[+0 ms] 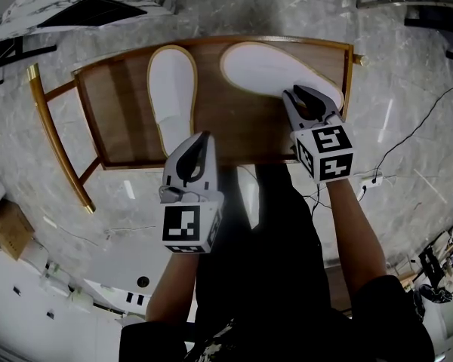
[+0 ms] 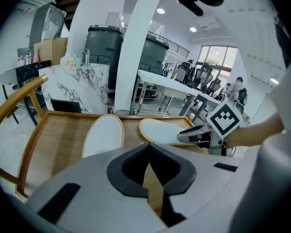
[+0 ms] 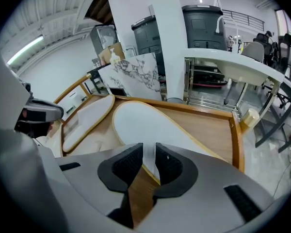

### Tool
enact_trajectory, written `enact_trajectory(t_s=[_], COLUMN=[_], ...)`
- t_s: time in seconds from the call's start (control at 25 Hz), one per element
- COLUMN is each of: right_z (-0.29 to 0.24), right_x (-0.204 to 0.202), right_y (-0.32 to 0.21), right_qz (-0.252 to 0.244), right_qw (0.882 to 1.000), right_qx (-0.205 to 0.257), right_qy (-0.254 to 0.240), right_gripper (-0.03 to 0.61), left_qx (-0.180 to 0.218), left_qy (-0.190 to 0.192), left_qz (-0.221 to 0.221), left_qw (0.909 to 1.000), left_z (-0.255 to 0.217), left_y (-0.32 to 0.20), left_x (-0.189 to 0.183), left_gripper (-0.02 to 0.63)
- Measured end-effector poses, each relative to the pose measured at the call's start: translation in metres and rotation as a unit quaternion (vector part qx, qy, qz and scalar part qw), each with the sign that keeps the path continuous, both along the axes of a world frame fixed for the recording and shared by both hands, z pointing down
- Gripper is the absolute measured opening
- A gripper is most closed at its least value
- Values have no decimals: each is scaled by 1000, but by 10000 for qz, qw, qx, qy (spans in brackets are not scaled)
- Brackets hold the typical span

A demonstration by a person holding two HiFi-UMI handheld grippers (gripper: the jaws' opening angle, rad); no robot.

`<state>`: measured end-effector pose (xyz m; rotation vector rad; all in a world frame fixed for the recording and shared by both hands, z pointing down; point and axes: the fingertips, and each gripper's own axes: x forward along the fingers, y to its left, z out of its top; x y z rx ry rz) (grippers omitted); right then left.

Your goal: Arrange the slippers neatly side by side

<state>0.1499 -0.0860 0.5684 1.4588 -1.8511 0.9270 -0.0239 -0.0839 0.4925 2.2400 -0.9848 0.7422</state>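
Two white slippers with tan rims lie on a low wooden table. The left slipper points straight away; the right slipper lies slanted, its far end leaning toward the other. My right gripper is down at the right slipper's near end. In the right gripper view its jaws stand apart with the slipper's rim in the gap, pads not pressing. My left gripper is shut and empty, hovering just short of the left slipper's near end.
The table has a raised wooden lip and a curved gold frame on its left. Cables and a power strip lie on the marble floor to the right. A cardboard box sits at lower left.
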Motion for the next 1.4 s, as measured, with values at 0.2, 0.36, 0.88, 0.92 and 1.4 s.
enact_trajectory(t_s=[0.2, 0.36, 0.88, 0.92, 1.4], right_z=[5, -1, -21, -22, -27], right_x=[2, -2, -30, -30, -35], right_y=[2, 3, 11, 11, 19], right_qz=[116, 205, 1098, 1251, 2680], right_qw=[9998, 9996, 9938, 9920, 9622], right_qx=[-173, -205, 1, 28, 214], right_qy=[-3, 3, -167, -158, -427], right_gripper=[39, 8, 5, 5, 5], left_qx=[3, 26, 112, 121, 155], left_qy=[-6, -23, -70, -71, -55], left_qz=[-26, -45, -106, -122, -207], left_qw=[10000, 10000, 9999, 9998, 9997], left_z=[0, -1, -5, -6, -11], left_y=[0, -1, 4, 3, -1], left_x=[-1, -2, -14, -15, -28], left_gripper=[4, 5, 5, 3, 5])
